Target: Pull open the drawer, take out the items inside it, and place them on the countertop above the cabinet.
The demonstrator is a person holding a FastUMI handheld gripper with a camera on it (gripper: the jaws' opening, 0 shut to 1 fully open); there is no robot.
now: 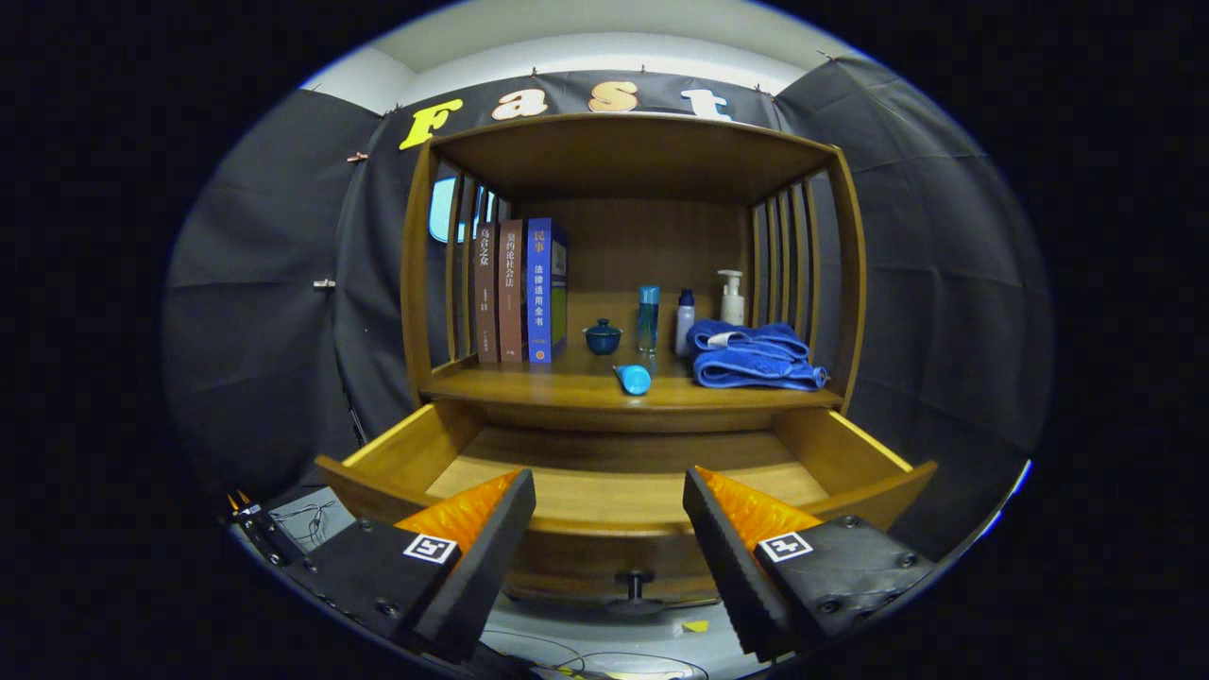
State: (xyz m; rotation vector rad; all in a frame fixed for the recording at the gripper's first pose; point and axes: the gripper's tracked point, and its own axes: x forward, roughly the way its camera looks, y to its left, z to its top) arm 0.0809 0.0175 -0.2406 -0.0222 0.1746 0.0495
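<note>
In the gripper view, the tongs [609, 529] are released: the two fingers stand wide apart and hold nothing. Between them and just ahead is the wooden drawer [623, 491], which is pulled out of the cabinet [416, 274]. Its small dark knob [635, 583] shows on the front panel, low between the fingers. The visible part of the drawer floor looks bare.

Beyond the drawer is the table [529, 385], the wooden top of the cabinet. On it, three books [519, 291] stand upright at the left side. Near the middle there is a small dark blue lidded cup [603, 336], a tall blue bottle [648, 319] and a light blue tube [633, 379] lying near the front edge. At the right stand a small white bottle [684, 322] and a pump bottle [731, 297], just behind a folded blue towel [754, 356].
</note>
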